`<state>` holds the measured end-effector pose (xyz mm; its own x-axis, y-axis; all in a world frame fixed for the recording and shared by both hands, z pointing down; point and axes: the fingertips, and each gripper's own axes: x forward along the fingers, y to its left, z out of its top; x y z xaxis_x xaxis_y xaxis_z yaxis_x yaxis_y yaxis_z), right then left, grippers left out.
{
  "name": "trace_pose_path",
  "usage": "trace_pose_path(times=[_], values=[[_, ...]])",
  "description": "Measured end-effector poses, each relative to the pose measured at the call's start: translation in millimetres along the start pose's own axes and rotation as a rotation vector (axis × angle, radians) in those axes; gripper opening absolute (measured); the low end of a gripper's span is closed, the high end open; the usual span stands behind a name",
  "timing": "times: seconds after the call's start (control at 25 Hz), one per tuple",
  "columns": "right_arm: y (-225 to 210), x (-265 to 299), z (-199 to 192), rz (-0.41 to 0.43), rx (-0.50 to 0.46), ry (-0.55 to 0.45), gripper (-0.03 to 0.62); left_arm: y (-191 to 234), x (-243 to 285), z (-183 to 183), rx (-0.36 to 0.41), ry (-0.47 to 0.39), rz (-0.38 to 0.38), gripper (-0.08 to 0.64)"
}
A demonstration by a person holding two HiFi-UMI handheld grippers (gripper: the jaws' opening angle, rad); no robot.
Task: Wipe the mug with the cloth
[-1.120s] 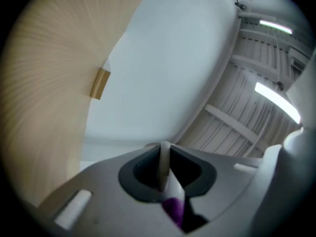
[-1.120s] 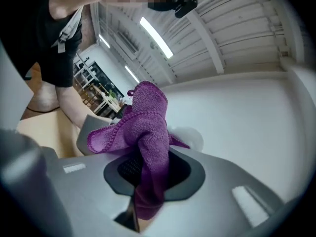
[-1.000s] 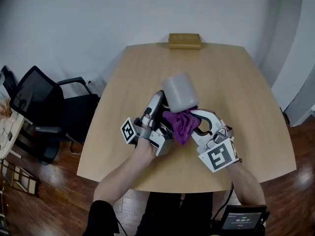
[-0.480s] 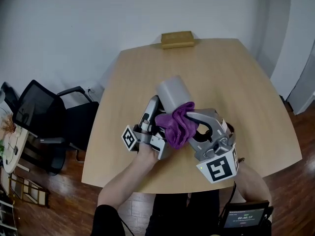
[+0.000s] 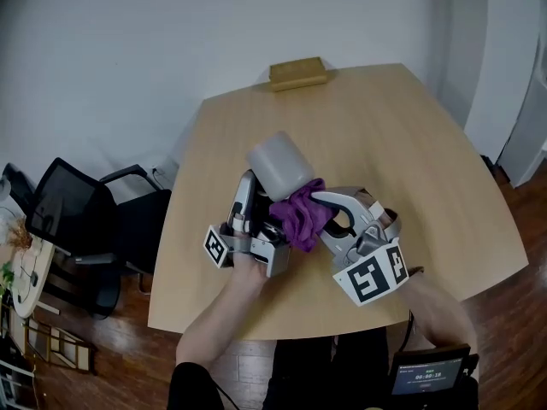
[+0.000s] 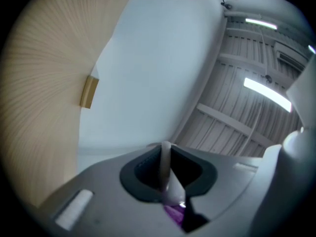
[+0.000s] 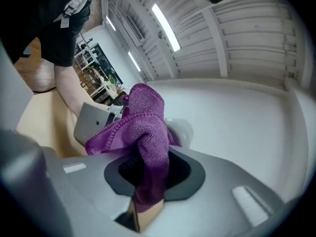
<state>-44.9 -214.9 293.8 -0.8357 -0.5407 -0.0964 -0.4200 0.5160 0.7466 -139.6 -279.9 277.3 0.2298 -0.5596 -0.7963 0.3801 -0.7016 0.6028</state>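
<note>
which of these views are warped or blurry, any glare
Head view: sharp, evenly lit, table edges bowed. Left gripper view: heavy fisheye, dark corners, mug soft so close up. Right gripper view: same fisheye, cloth weave crisp, ceiling strip lights glaring.

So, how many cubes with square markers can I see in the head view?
2. The left cube is left of the purple cloth; the right cube is right of it, lower in the picture. None seems hidden.
</note>
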Motion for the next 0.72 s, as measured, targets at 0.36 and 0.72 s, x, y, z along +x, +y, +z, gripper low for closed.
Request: trace_pose_path(times=[0.36,0.72], values=[[16.7,3.4,38.1,0.003,-0.071,-0.122,0.067,-5.0,2.3,-13.0,-0.031,0.019,0.001,0.066],[23.1,12.8,-3.1,0.065,-0.058,0.042,0.067,-5.3,1.3,-2.8,0.029,0.045,-0.031,0.066]])
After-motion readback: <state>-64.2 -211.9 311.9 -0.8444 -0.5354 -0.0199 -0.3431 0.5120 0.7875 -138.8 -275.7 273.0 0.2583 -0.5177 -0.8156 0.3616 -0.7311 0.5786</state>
